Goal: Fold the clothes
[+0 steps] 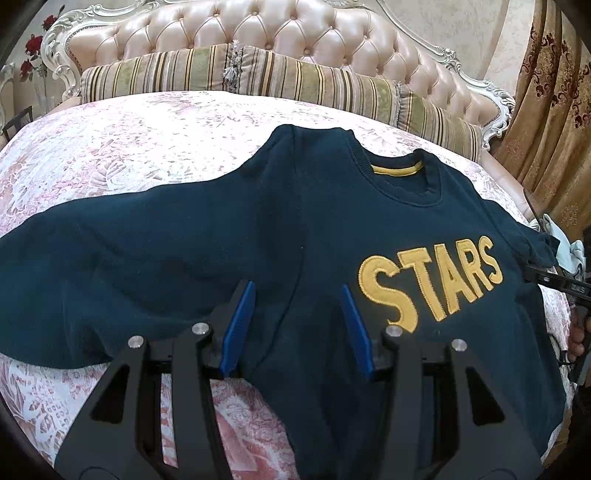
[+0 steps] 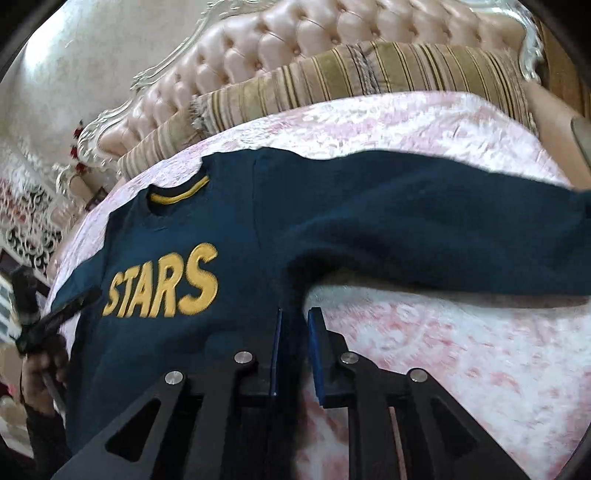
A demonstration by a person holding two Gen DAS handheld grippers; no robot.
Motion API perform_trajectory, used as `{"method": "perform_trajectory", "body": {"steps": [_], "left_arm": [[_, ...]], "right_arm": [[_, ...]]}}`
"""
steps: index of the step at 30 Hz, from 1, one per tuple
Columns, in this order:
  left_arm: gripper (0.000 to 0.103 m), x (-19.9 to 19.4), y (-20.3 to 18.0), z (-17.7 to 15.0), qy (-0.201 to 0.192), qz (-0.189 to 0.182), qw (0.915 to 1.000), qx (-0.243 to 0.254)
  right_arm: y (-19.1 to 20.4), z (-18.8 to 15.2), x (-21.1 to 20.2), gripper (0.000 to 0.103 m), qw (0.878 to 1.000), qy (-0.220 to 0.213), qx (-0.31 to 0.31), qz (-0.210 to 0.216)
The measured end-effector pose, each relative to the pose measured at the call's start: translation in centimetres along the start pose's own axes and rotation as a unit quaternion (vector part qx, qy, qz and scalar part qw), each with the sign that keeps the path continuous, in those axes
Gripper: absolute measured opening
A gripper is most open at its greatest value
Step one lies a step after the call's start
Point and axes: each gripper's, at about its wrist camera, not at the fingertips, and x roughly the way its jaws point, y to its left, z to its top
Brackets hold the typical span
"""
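Note:
A navy sweatshirt [image 1: 221, 240] [image 2: 369, 221] with yellow "STARS" lettering [image 1: 432, 284] lies face up on the pink floral bedspread [image 1: 110, 147], both sleeves spread out. My left gripper [image 1: 297, 291] is open just over the seam where the left sleeve meets the body, with fabric under its blue pads. My right gripper [image 2: 295, 314] is at the shirt's other side edge, below the armpit. Its pads are nearly together, with a dark fold of the fabric between them. Each gripper also shows at the edge of the other's view: the right gripper [image 1: 554, 282], the left gripper [image 2: 62, 310].
Striped bolster pillows [image 1: 258, 74] lie along the tufted pink headboard [image 1: 295, 33] at the far side of the bed. A patterned curtain [image 1: 546, 110] hangs at the right, and a pale cloth [image 1: 569, 251] lies at the bed's right edge. A hand [image 2: 40, 369] holds the left gripper.

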Motion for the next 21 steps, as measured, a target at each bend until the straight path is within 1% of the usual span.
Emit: {"method": "perform_trajectory", "body": {"steps": [1,2,3,4,5,6,7,8,9,11,13,15,16,18,20,21], "left_arm": [[0.052,0.0,-0.1,0.0,0.000,0.000,1.0000,0.000],[0.052,0.0,-0.1,0.0,0.000,0.001,1.0000,0.000],[0.052,-0.1,-0.1,0.0,0.000,0.001,1.0000,0.000],[0.052,0.0,-0.1,0.0,0.000,0.001,1.0000,0.001],[0.052,0.0,-0.1,0.0,0.000,0.001,1.0000,0.001],[0.052,0.0,-0.1,0.0,0.000,0.000,1.0000,0.001],[0.052,0.0,-0.1,0.0,0.000,0.000,1.0000,0.001],[0.052,0.0,-0.1,0.0,0.000,0.001,1.0000,0.003],[0.052,0.0,-0.1,0.0,0.000,0.002,1.0000,0.004],[0.052,0.0,-0.2,0.0,-0.001,0.003,1.0000,0.006],[0.052,0.0,-0.2,0.0,-0.001,0.003,1.0000,0.007],[0.052,0.0,-0.2,0.0,-0.001,0.003,1.0000,0.007],[0.052,0.0,-0.2,0.0,-0.001,0.003,1.0000,0.008],[0.052,0.0,-0.2,-0.1,-0.001,0.004,1.0000,0.008],[0.052,0.0,-0.3,-0.1,-0.001,0.006,0.9999,0.010],[0.052,0.0,-0.3,-0.1,0.000,0.006,0.9999,0.010]], "right_arm": [[-0.1,-0.1,-1.2,0.017,1.000,-0.003,-0.015,-0.012],[-0.5,0.1,-2.2,0.019,0.999,-0.009,-0.024,-0.026],[-1.4,1.0,-3.2,0.026,0.998,-0.022,-0.040,-0.047],[-2.3,2.0,-4.2,0.030,0.995,-0.035,-0.056,-0.068],[-3.2,2.9,-5.1,0.040,0.992,-0.048,-0.073,-0.089],[-4.2,3.9,-6.1,0.046,0.988,-0.061,-0.089,-0.110],[-5.5,5.3,-5.9,0.051,0.986,-0.053,-0.110,-0.112],[-6.8,6.8,-5.6,0.053,0.984,-0.043,-0.130,-0.113],[-8.2,8.2,-5.2,0.053,0.981,-0.033,-0.151,-0.114],[-10.8,10.7,-3.1,0.053,0.980,0.018,-0.176,-0.091],[-12.6,12.2,-1.4,0.053,0.980,0.039,-0.178,-0.082],[-13.6,12.7,0.1,0.051,0.978,0.066,-0.187,-0.070],[-14.2,12.9,0.6,0.051,0.976,0.072,-0.191,-0.078],[-14.7,12.8,1.4,0.051,0.974,0.089,-0.198,-0.070],[-14.9,12.4,1.9,0.051,0.970,0.097,-0.208,-0.081],[-14.9,12.2,2.0,0.051,0.969,0.107,-0.209,-0.074]]}}
